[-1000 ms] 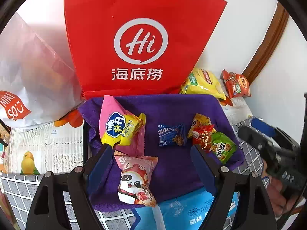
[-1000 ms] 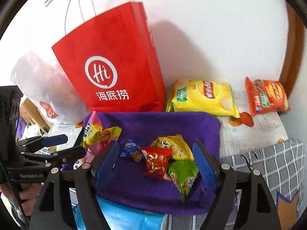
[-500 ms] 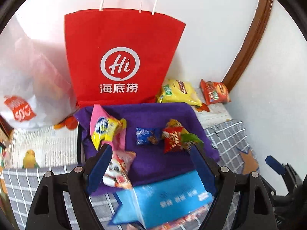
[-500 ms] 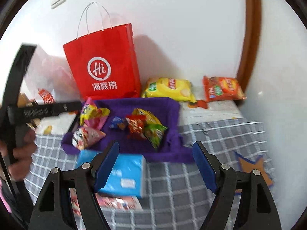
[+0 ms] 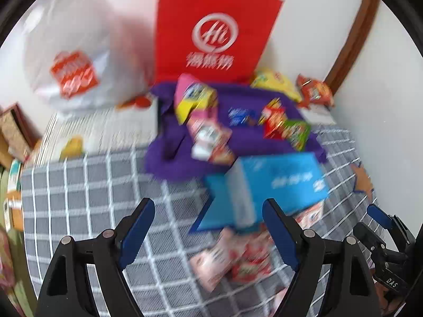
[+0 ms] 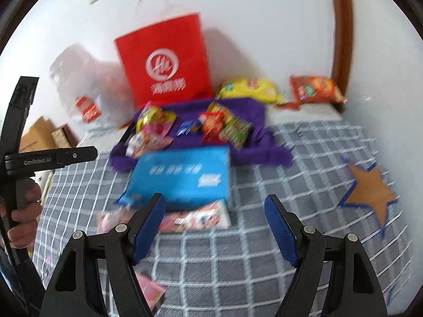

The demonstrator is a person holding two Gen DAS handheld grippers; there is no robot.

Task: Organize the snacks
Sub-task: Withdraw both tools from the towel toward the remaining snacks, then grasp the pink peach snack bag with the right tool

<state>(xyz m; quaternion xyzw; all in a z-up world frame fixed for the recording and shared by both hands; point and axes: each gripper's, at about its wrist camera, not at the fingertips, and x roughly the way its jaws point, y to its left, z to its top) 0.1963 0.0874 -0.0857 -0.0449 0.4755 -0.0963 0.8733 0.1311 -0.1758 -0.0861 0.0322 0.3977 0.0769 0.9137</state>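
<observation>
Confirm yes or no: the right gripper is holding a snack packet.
No. The right gripper stands open with only the grey checked cloth between its fingers, short of the blue package.

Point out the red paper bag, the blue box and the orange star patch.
Red paper bag (image 6: 164, 63): right wrist view, on its front face at the white logo.
Blue box (image 6: 182, 175): right wrist view, on its top face.
Orange star patch (image 6: 370, 194): right wrist view, at the star's centre.

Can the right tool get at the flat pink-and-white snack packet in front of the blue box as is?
Probably yes. The right tool is open and empty, and the snack packet lies flat on the checked cloth just ahead. Only its far edge tucks under the blue box.
</observation>
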